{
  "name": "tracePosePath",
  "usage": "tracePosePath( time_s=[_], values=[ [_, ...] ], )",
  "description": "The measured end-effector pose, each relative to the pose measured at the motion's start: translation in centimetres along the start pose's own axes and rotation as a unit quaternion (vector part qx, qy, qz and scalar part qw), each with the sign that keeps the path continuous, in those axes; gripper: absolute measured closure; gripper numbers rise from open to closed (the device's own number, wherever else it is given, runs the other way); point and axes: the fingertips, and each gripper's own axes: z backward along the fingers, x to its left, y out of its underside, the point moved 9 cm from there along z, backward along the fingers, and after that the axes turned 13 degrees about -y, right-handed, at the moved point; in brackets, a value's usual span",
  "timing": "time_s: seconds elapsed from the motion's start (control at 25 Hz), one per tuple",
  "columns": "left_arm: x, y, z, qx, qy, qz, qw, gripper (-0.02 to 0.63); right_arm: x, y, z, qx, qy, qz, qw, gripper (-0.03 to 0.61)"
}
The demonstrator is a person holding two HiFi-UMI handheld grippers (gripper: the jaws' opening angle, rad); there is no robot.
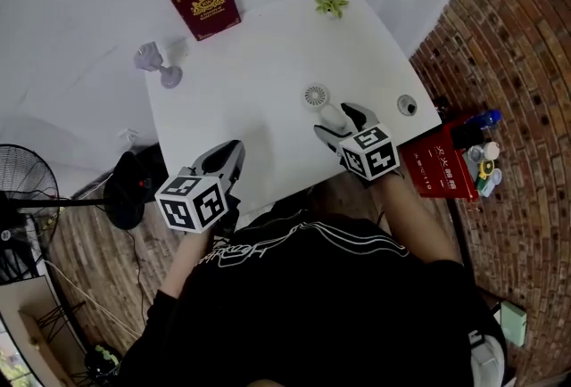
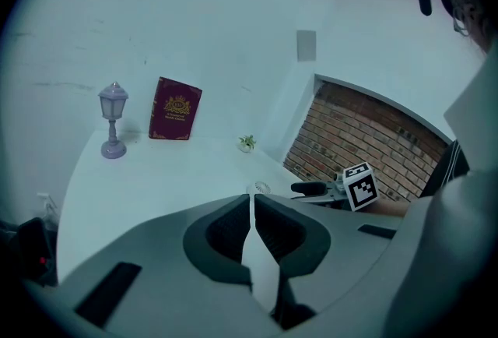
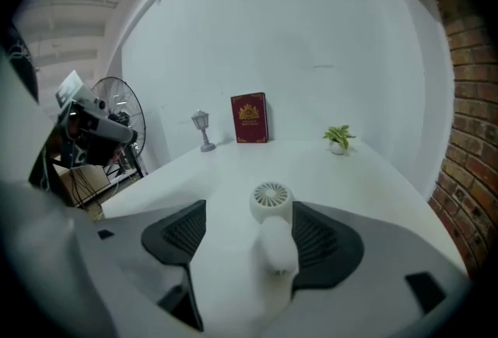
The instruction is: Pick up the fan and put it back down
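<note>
A small white hand fan (image 1: 319, 102) lies on the white table (image 1: 259, 55), its round grille pointing away from me and its handle toward me. My right gripper (image 1: 340, 123) is just behind it and open. In the right gripper view the fan (image 3: 272, 205) sits between the spread jaws of the right gripper (image 3: 250, 234), its handle close beside the right pad and well apart from the left one. My left gripper (image 1: 228, 159) hovers at the table's near edge, shut, with nothing in it. In its own view the left gripper (image 2: 253, 208) shows pads that meet with only a sliver between them.
A dark red book (image 1: 203, 4) stands at the table's far side, a lilac lamp (image 1: 153, 62) at the far left, a small potted plant (image 1: 331, 4) far right. A small round object (image 1: 407, 104) lies near the right edge. A floor fan (image 1: 27, 189) stands left, a red box (image 1: 442, 164) right.
</note>
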Motion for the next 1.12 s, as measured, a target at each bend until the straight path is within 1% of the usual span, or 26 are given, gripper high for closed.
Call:
tracePosePath(
  time_s=[0.04,0.16,0.2,0.24,0.32,0.4,0.44,0.48,0.56,0.64,0.76,1.12],
  values=[
    [-0.3,0.0,0.3,-0.003,0.002,-0.002,1.0000,0.571,0.7,-0.5,0.6,-0.009,-0.012,0.009,1.000,0.243],
    [-1.1,-0.1,1.4,-0.015,0.008,-0.005,0.9998,0.571,3.2,-2.1,2.8,-0.057,-0.057,0.035,0.996,0.298],
    [-1.4,-0.1,1.7,-0.020,0.013,-0.006,0.9997,0.571,4.0,-2.7,3.7,-0.080,-0.070,0.038,0.994,0.334],
    [-1.8,-0.2,2.2,-0.027,0.019,-0.007,0.9994,0.571,4.8,-3.3,4.7,-0.102,-0.084,0.039,0.991,0.387],
    [-2.6,-0.4,3.1,-0.040,0.032,-0.010,0.9986,0.571,6.4,-4.2,6.3,-0.133,-0.106,0.045,0.984,0.442],
    [-3.5,-0.7,4.0,-0.053,0.046,-0.015,0.9974,0.571,7.9,-4.8,7.6,-0.149,-0.122,0.058,0.980,0.513],
    [-4.0,-0.8,4.5,-0.058,0.053,-0.018,0.9967,0.571,8.6,-5.0,8.1,-0.154,-0.132,0.064,0.977,0.562],
    [-4.4,-0.9,5.0,-0.063,0.060,-0.021,0.9960,0.571,9.4,-5.2,8.7,-0.160,-0.146,0.067,0.974,0.575],
    [-5.3,-0.9,6.0,-0.072,0.074,-0.027,0.9943,0.571,10.8,-5.4,9.6,-0.173,-0.174,0.070,0.967,0.577],
    [-6.1,-0.9,6.9,-0.080,0.088,-0.033,0.9923,0.571,11.9,-5.5,10.5,-0.183,-0.186,0.073,0.963,0.577],
    [-7.0,-0.8,7.9,-0.088,0.101,-0.040,0.9902,0.571,12.7,-5.4,11.5,-0.188,-0.187,0.071,0.962,0.577],
    [-8.1,0.9,9.4,-0.088,0.117,-0.042,0.9884,0.571,13.9,-4.0,12.9,-0.200,-0.196,0.031,0.959,0.577]
  ],
)
